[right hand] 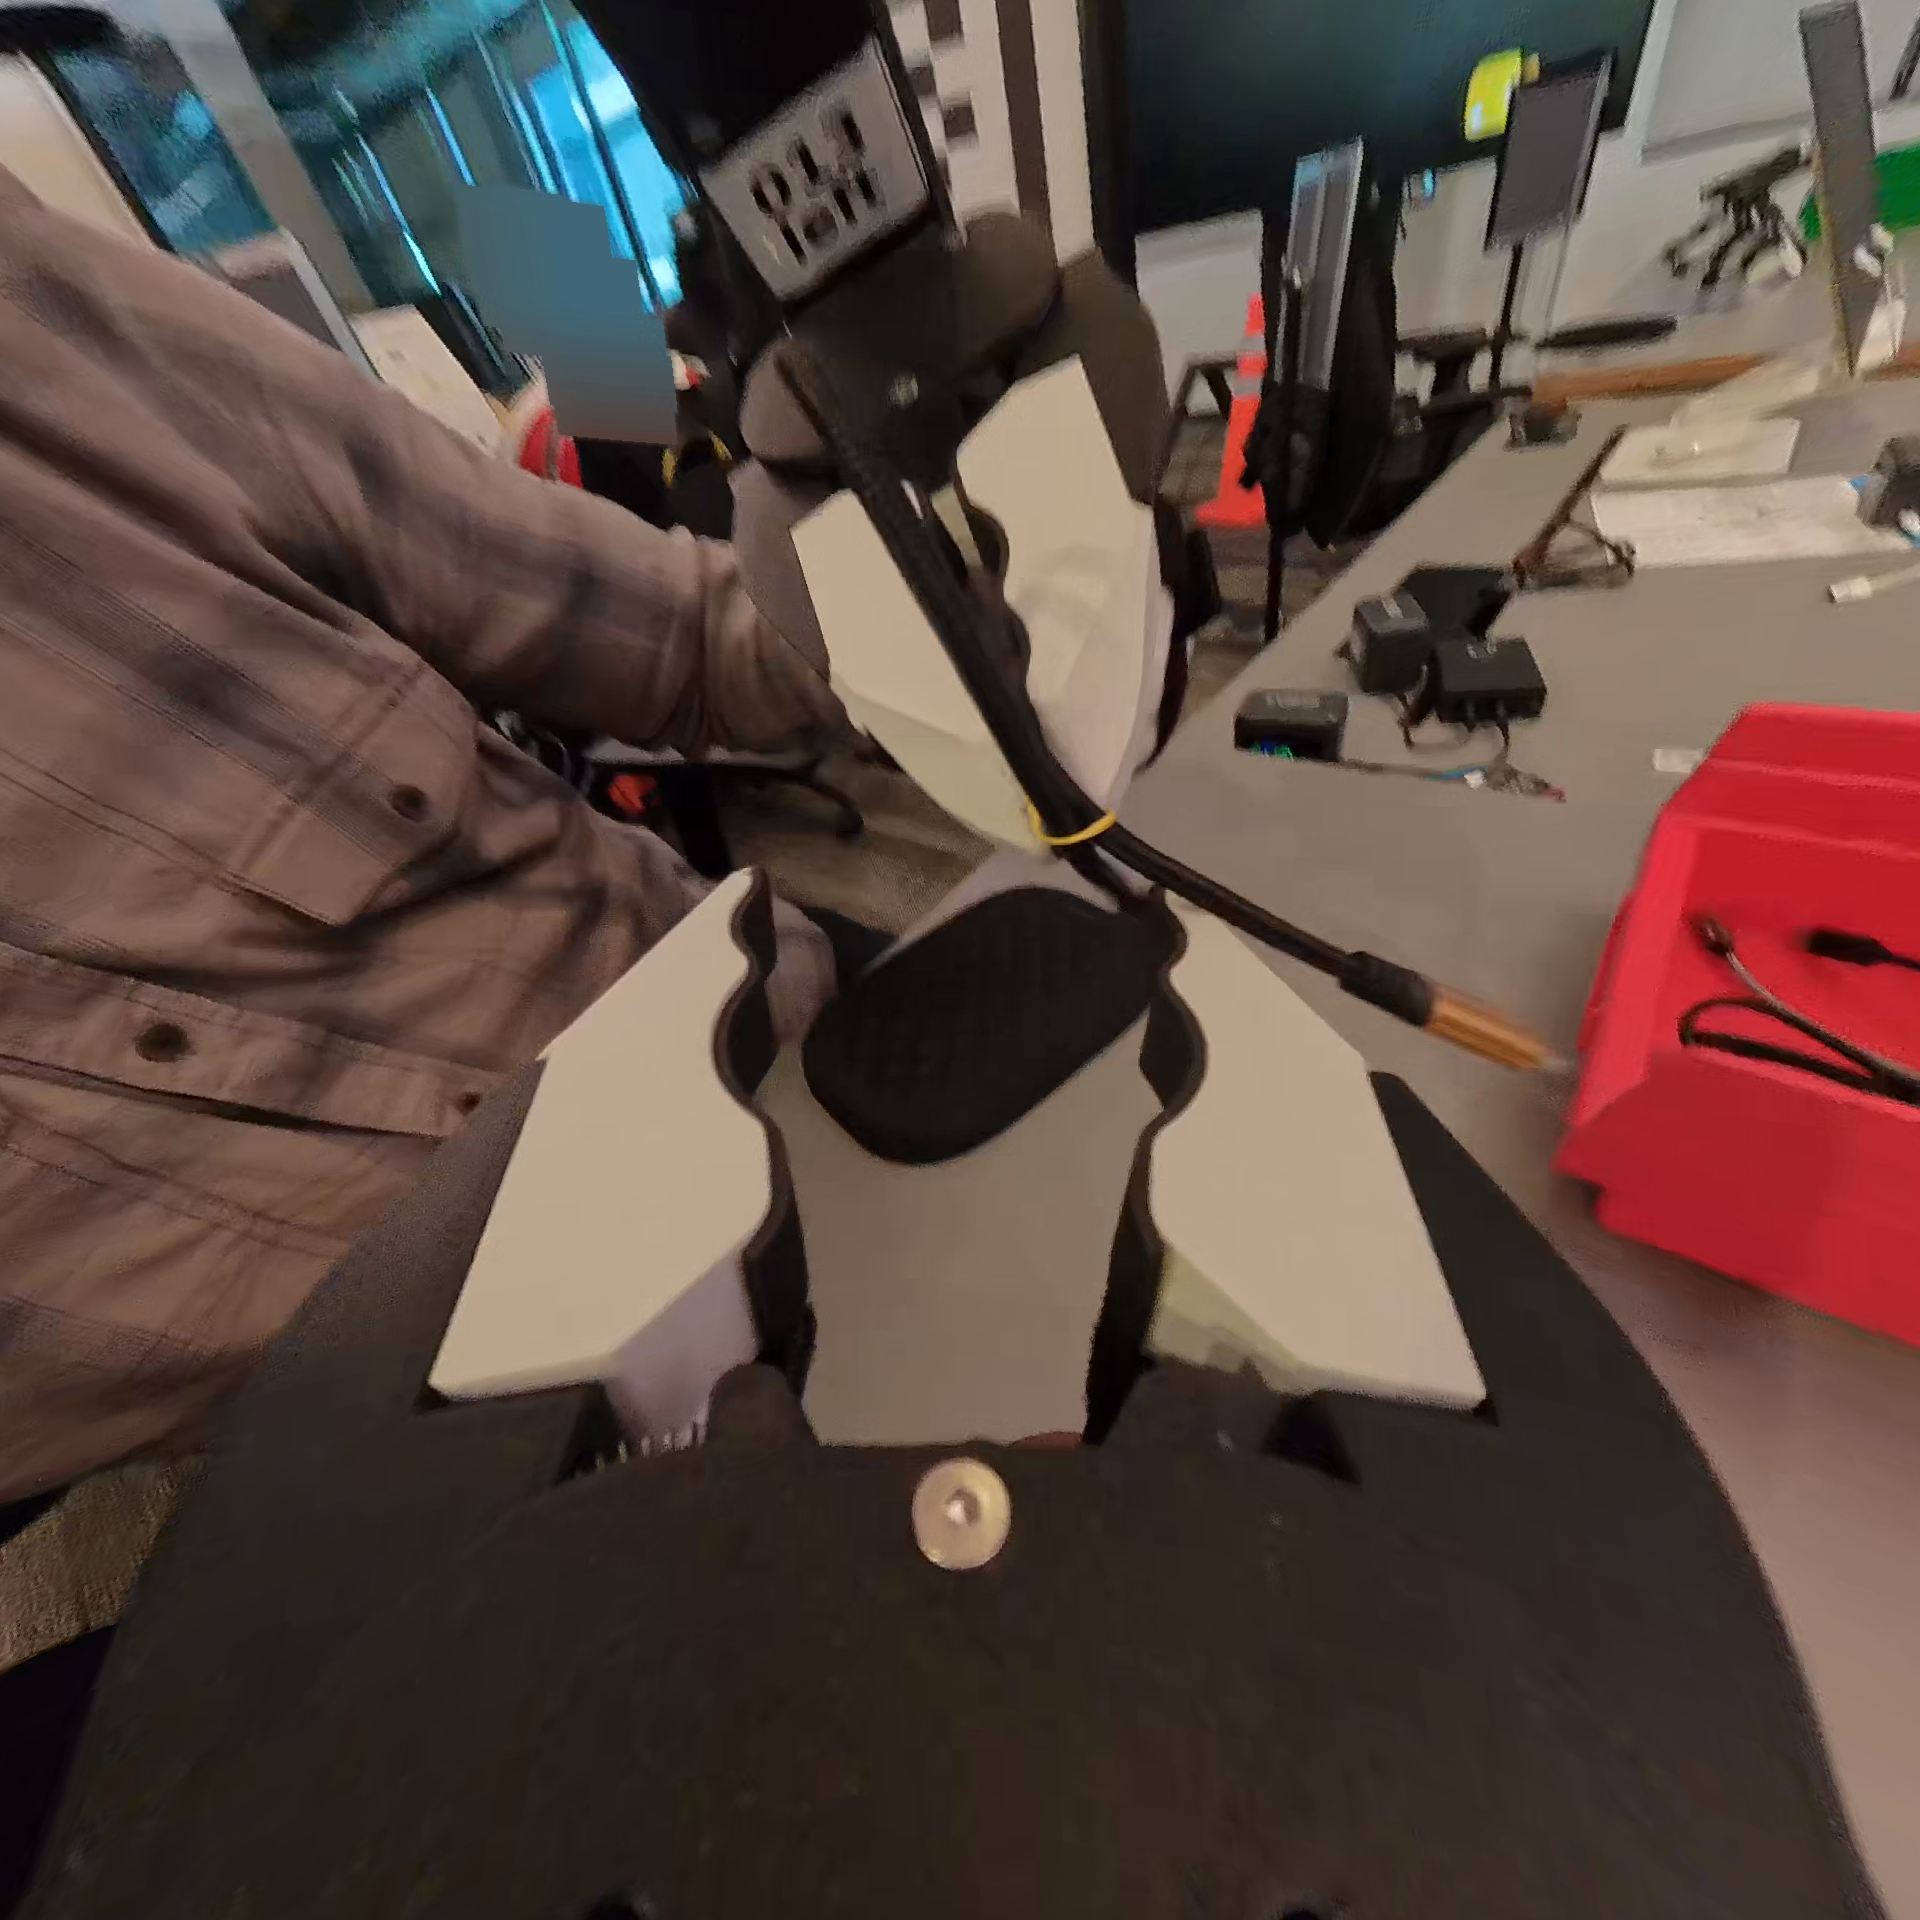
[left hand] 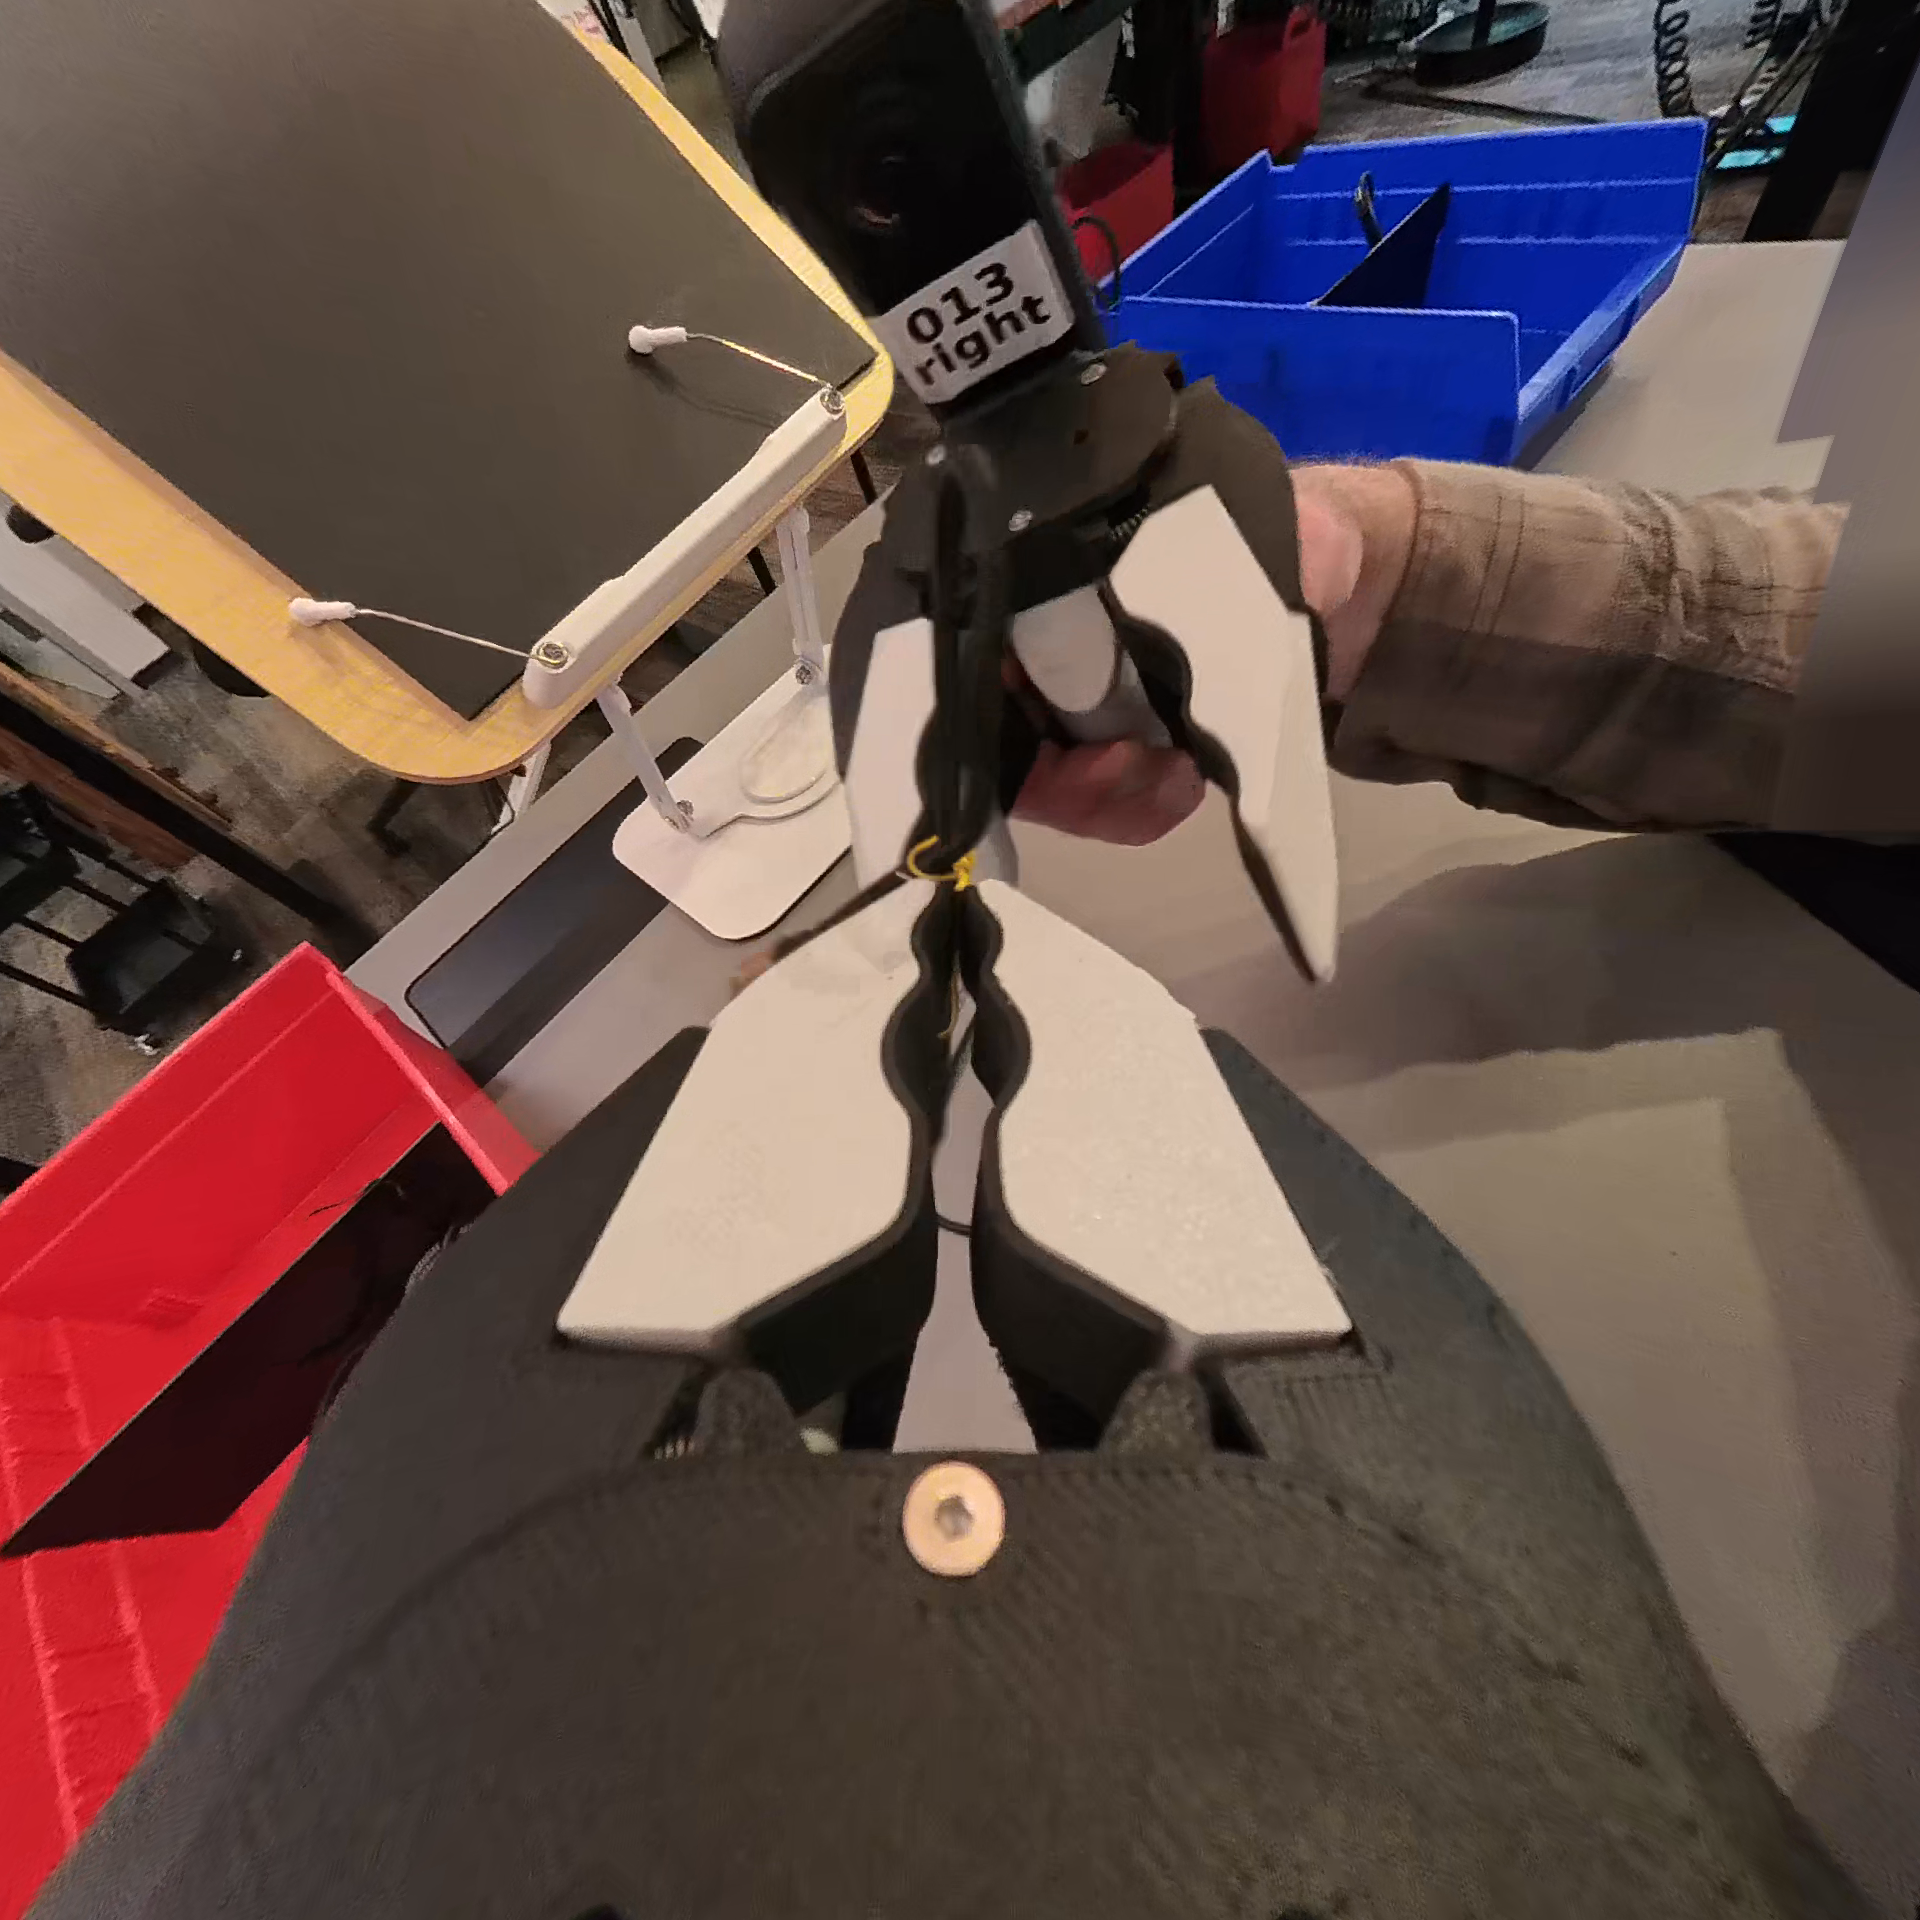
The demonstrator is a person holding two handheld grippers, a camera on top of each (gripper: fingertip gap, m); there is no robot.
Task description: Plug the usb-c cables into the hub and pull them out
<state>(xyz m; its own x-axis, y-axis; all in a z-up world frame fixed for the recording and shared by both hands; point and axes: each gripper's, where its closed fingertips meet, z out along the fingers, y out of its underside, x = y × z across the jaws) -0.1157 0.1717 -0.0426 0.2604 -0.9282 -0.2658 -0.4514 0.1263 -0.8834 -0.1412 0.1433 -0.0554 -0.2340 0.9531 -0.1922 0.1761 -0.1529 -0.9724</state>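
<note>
My left gripper [left hand: 958, 914] is shut on a bundle of black braided usb-c cable [left hand: 951, 644] bound by a yellow tie [left hand: 938, 862]. In the right wrist view the left gripper [right hand: 1081, 810] holds this cable bundle [right hand: 956, 623] in the air. One cable end with a copper-coloured plug [right hand: 1475, 1023] sticks out to the right. My right gripper [right hand: 966, 904] is open and empty, facing the left one tip to tip. It shows opposite in the left wrist view [left hand: 1122, 920]. I see no hub that I can be sure of.
A red bin [right hand: 1714, 1174] holding more black cables [right hand: 1787, 1039] sits on the grey table [right hand: 1351, 852]; it also shows in the left wrist view [left hand: 208, 1195]. A blue divided bin [left hand: 1403, 343] stands behind. A tilted black board on a white stand [left hand: 364, 312] is at left. Small black boxes [right hand: 1455, 665] lie farther off. The tips of both grippers are at nearly the same place.
</note>
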